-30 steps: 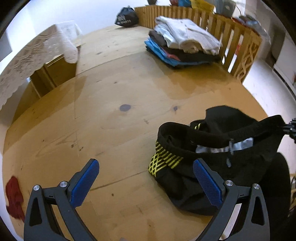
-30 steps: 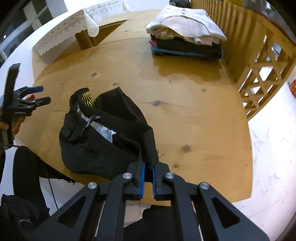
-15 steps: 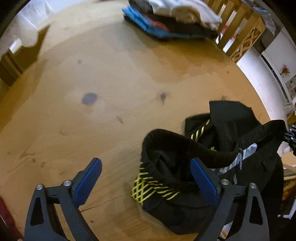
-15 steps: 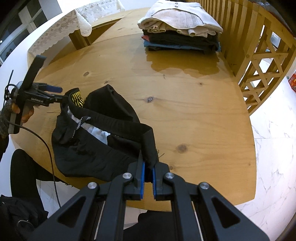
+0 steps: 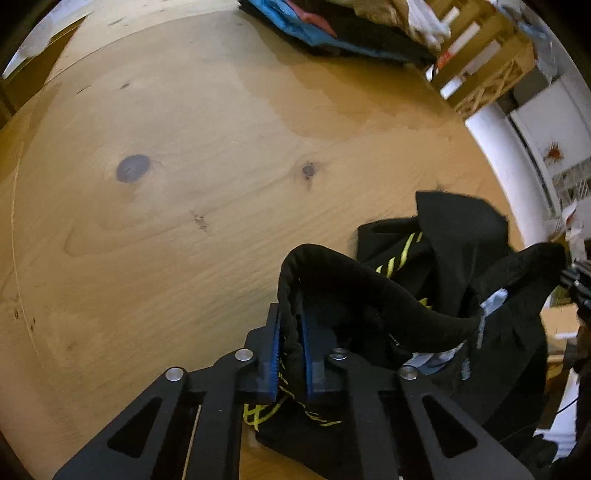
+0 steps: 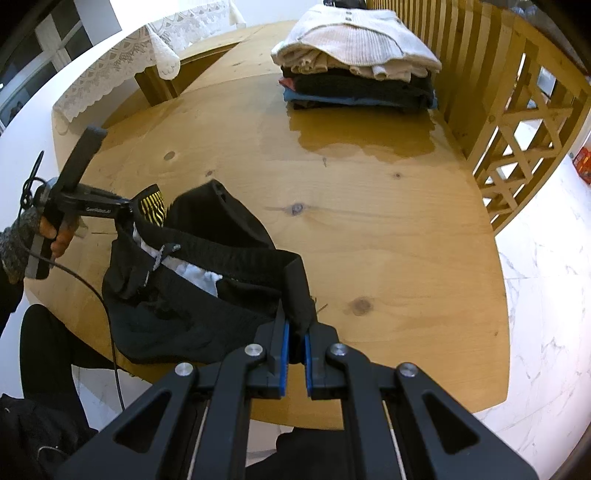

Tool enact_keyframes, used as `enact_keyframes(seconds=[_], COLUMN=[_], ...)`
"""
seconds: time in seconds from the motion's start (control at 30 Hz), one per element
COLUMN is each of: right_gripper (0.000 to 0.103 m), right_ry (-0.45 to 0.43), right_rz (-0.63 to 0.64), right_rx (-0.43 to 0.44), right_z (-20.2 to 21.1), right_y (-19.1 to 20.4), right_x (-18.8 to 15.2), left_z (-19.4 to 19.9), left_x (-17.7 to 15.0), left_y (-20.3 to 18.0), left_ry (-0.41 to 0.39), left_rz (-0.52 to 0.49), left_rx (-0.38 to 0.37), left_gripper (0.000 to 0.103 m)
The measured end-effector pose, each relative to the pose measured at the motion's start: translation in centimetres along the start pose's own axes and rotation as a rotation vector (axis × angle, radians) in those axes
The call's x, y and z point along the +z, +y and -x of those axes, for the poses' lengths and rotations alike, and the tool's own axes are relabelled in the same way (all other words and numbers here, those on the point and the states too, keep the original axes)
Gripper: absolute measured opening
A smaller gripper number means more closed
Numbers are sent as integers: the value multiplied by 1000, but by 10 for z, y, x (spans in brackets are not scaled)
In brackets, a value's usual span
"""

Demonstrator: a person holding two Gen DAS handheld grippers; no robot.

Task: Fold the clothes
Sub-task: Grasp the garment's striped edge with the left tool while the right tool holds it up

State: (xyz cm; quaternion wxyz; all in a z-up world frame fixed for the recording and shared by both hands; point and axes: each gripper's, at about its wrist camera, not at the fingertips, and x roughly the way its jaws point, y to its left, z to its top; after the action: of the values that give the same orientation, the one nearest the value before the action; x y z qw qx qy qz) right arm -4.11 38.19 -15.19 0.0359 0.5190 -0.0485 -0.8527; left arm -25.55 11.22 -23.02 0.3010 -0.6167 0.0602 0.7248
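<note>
Black shorts [image 6: 207,273] with yellow pattern and a white lining lie crumpled at the near edge of the round wooden table [image 6: 369,206]. My left gripper [image 5: 290,343] is shut on the waistband at one end of the shorts [image 5: 406,306]; it also shows in the right wrist view [image 6: 122,210]. My right gripper [image 6: 295,345] is shut on the waistband's other end. The waistband stretches between the two grippers.
A stack of folded clothes [image 6: 358,70] sits at the far side of the table, also in the left wrist view [image 5: 351,26]. A wooden lattice railing [image 6: 517,122] stands to the right. A lace-covered side table [image 6: 122,70] is at the far left.
My left gripper moved forward to the shorts and closed on the waistband; it was open before. My right gripper kept its hold.
</note>
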Motion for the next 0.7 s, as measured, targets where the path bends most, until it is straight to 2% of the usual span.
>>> enact_keyframes(seconds=[0.07, 0.17, 0.3, 0.37, 0.5, 0.63, 0.7], right_gripper=[6, 6, 6, 6, 6, 6, 6], right_ry=[-41, -140, -311, -394, -614, -734, -787], right_rz=[-7, -17, 24, 59, 155, 184, 208], right_rx=[-9, -20, -20, -26, -52, -25, -28], right_z=[12, 43, 103, 134, 225, 297, 326], right_y=[3, 11, 38, 56, 101, 132, 147], right_x=[5, 19, 53, 72, 108, 128, 128], left_z=[22, 75, 174, 229, 347, 450, 488], left_x=[-8, -23, -42, -49, -62, -80, -96], left_y=[2, 6, 14, 12, 7, -5, -17], left_ry=[-58, -186, -373, -474, -664, -818, -878], left_rz=[27, 55, 93, 74, 49, 33, 13], left_rx=[-7, 7, 19, 57, 147, 252, 291], left_gripper=[8, 7, 7, 7, 7, 7, 7])
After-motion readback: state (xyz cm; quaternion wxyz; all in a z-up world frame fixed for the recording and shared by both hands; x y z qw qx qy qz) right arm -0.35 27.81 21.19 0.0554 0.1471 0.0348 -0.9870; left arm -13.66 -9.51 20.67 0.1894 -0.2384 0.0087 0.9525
